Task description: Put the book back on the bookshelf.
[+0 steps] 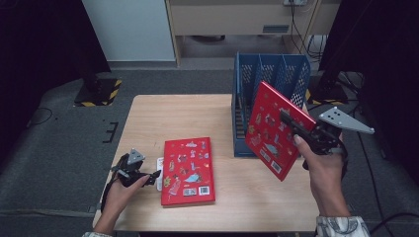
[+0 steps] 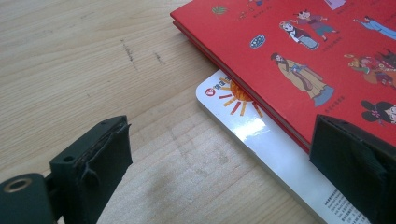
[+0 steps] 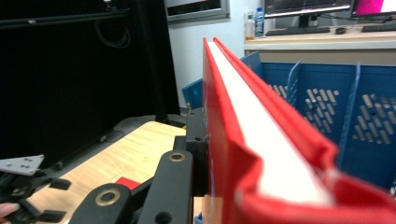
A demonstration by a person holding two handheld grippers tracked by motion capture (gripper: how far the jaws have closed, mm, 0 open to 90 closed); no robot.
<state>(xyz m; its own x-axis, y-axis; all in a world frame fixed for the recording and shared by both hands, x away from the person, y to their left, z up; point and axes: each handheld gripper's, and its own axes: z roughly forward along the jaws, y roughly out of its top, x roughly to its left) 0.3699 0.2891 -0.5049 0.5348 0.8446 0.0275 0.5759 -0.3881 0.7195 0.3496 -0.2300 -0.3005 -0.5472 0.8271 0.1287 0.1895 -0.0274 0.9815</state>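
Observation:
My right gripper (image 1: 295,129) is shut on a red picture book (image 1: 273,129) and holds it tilted in the air in front of the blue file rack (image 1: 271,74). In the right gripper view the book (image 3: 261,140) is edge-on, with one black jaw pressed on its left cover; the other jaw is hidden behind it. A second red book (image 1: 188,170) lies flat on the table, on top of a thin white booklet (image 1: 159,173). My left gripper (image 1: 148,176) is open, low on the table, its jaws on either side of the booklet's (image 2: 261,135) edge and the red book (image 2: 303,56).
The wooden table (image 1: 197,113) has bare room at its back left. The rack (image 3: 327,107) has several upright slots and stands at the table's right rear. Dark curtains and stand bases surround the table. The left gripper (image 3: 23,186) appears low left in the right gripper view.

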